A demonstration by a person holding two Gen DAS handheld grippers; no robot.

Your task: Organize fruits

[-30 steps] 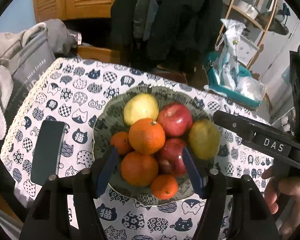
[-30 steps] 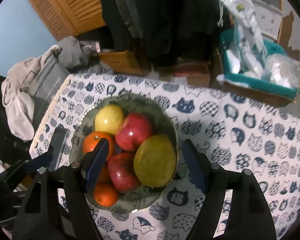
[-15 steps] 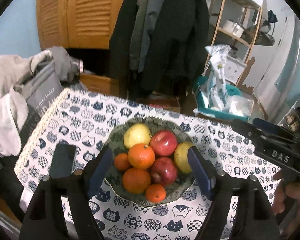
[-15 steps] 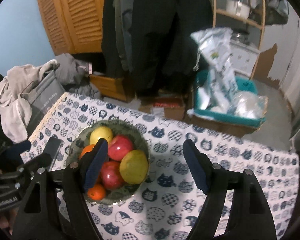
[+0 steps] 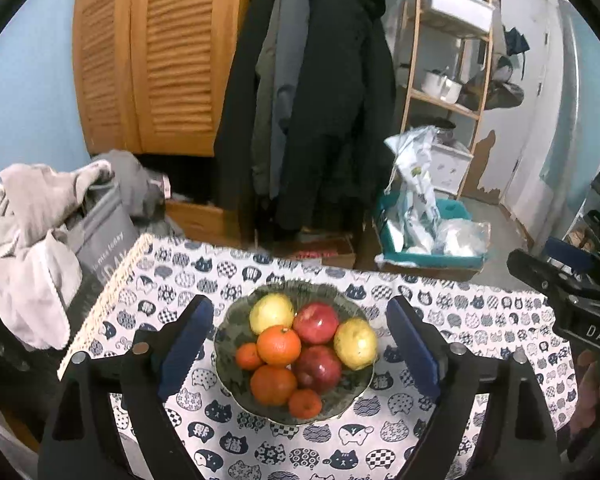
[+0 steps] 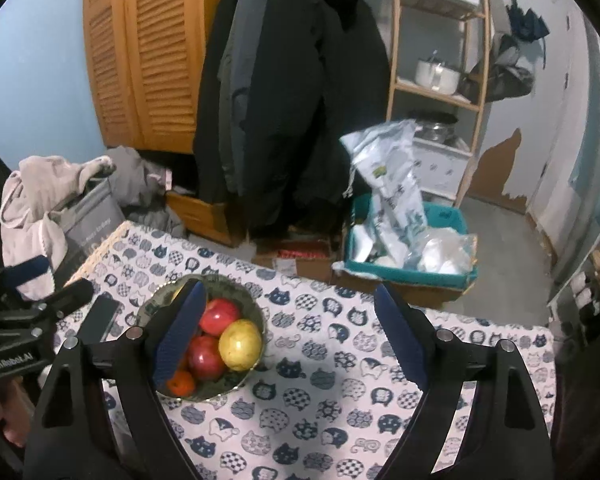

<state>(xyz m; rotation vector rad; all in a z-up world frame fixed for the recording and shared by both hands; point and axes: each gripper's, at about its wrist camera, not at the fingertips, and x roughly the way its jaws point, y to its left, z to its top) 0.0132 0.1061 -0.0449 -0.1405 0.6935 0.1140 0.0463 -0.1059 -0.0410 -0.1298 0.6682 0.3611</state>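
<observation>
- Bowl of fruit: on the cat-print tablecloth, toward its left.
- Left gripper: jaws wide, just been opening, empty, above the bowl.
- Right gripper: likewise, empty.
- Phone: just left of the bowl.
- Coats, shelf: beyond the table's far edge.

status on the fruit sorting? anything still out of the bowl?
Done: every visible fruit, red apples, oranges and yellow pears, sits piled in the green patterned glass bowl; none lies loose on the cat-print tablecloth. In hand: nothing; the left gripper and right gripper have just been opening, empty. Left: apparently nothing.
</observation>
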